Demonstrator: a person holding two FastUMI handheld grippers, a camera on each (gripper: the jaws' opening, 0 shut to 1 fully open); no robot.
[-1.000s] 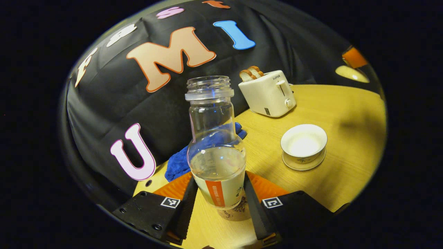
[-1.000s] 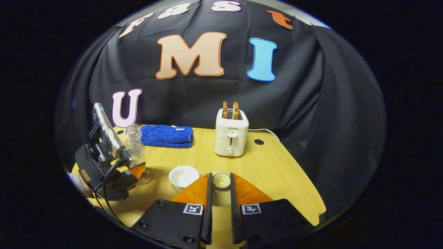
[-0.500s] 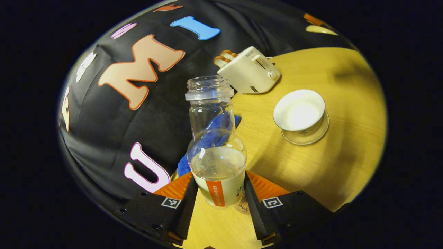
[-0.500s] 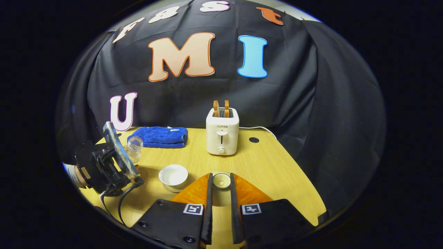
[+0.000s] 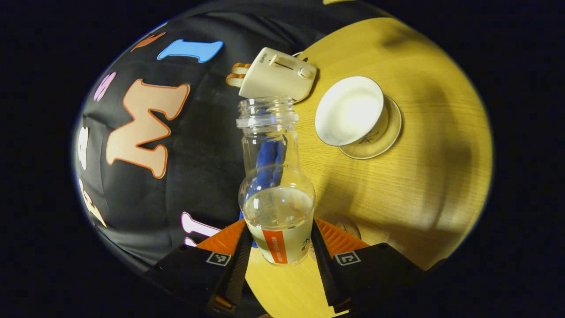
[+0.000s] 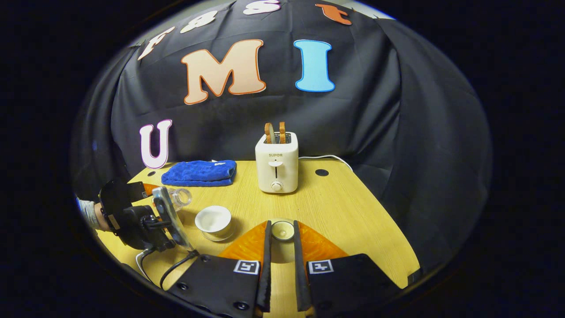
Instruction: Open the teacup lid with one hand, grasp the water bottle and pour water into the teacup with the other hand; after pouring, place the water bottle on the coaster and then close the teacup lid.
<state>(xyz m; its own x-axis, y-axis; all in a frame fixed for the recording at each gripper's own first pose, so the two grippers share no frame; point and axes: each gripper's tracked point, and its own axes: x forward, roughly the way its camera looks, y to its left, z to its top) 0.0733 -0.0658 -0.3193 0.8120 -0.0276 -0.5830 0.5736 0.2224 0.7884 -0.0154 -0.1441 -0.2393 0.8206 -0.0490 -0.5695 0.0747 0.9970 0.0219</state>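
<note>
My left gripper (image 5: 279, 247) clamps the water bottle (image 5: 276, 190), tipped toward the open teacup (image 5: 351, 110) ahead-right. My right gripper (image 6: 280, 247) pinches the lid (image 6: 282, 230).

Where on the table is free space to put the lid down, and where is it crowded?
Free: the bare wood right of the toaster, out to the table edge, and the strip between toaster and cup. Crowded: the left side, where the left gripper tilts the bottle beside the cup, with the blue towel behind. The right gripper holds the lid.
</note>
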